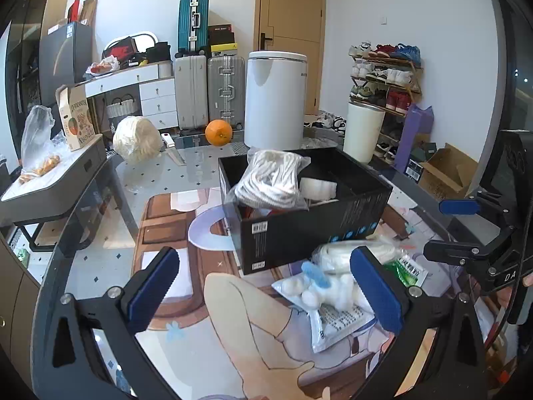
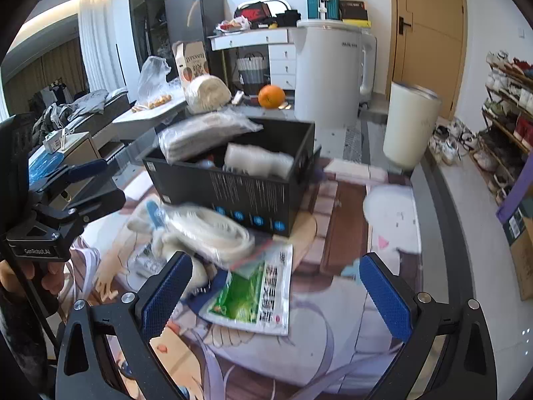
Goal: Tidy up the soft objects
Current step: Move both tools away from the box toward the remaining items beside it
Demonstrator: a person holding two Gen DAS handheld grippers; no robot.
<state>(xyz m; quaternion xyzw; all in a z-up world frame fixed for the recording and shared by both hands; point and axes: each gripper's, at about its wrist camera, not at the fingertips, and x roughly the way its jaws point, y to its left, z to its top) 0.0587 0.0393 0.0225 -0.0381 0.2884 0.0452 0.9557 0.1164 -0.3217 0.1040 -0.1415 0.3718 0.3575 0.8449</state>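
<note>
Black box (image 1: 299, 230) mid-table holding a bagged white rope bundle (image 1: 273, 180) and white roll (image 1: 316, 188), more soft packets (image 1: 333, 286) near it, left tongs (image 1: 263, 288) spread over them, right tongs (image 2: 276, 295) spread above green packet (image 2: 246, 296)

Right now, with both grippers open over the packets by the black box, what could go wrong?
1. The bag of rope sits high on the rim of the black box; a bump may tip it out.
2. The loose packets overlap, so the left gripper might drag the cotton ball bag along with others.
3. The green packet lies flat on the mat; the right gripper may slip off it.
</note>
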